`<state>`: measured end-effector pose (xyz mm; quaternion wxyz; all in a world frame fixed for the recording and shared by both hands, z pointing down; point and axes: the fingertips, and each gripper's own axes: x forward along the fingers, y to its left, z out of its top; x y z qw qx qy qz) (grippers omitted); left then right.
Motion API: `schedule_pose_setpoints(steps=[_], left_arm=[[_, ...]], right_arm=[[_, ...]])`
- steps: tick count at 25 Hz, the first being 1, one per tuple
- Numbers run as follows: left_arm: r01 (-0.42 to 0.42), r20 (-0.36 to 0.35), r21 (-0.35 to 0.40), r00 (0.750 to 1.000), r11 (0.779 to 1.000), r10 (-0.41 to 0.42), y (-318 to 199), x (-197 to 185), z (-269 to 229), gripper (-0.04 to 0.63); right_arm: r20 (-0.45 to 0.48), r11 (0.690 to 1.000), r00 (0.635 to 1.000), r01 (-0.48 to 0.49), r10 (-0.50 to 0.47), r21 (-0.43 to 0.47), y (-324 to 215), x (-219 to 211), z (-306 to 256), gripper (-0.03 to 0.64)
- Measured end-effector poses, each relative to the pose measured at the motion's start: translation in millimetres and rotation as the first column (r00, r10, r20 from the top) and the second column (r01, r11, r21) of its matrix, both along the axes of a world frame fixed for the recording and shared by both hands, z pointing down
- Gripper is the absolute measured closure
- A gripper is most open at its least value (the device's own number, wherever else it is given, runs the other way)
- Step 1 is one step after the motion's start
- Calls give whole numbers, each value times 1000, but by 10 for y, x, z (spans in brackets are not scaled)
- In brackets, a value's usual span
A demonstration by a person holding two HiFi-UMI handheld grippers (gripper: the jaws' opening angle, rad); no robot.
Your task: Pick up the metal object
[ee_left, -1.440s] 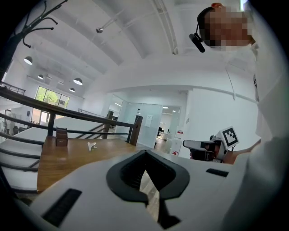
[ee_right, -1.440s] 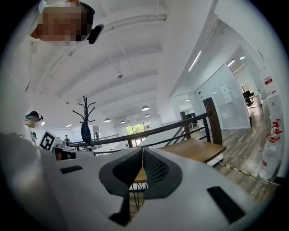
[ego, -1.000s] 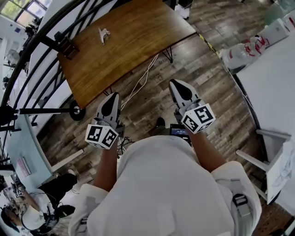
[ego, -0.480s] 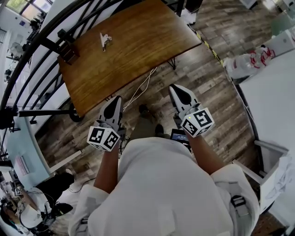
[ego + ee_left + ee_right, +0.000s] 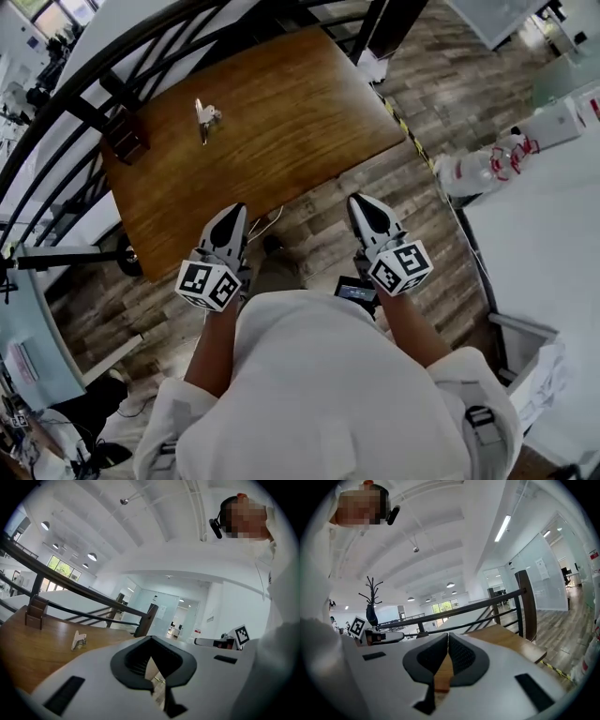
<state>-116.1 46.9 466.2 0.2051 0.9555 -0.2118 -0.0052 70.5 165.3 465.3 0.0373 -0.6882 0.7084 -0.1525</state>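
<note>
metal object (image 5: pixel 204 118): small, pale; lay on wooden table (image 5: pixel 281 103), far-left part, near a dark wooden block (image 5: pixel 126 142); touched by neither tool.
left gripper (image 5: pixel 231 216): jaws pressed together, nothing between them; pointed at the table's near edge, well apart from the object.
right gripper (image 5: pixel 367 210): jaws closed to a thin slit, nothing held; hung over plank floor (image 5: pixel 422 216), right of the left gripper.
</note>
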Motion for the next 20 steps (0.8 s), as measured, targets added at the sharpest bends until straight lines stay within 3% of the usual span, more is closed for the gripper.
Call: schedule_pose_setpoints(steps=[7,11,20], left_arm=[[-12,-53,-52,999,999,9,-779,195,24,581],[13,-92,-89,996,996,-21,-1245,170,74,581],[43,-121,-168,991,985,-64,-1878,121,324,581]], right_arm=[[-79,992,991,115,-111,49,-1177,-173,-352,592],[-101,988,983,154,-151,28,-1721,-254,-371,592],[-100,983,978,183,-184,-18,-2473,-270,-202,592]])
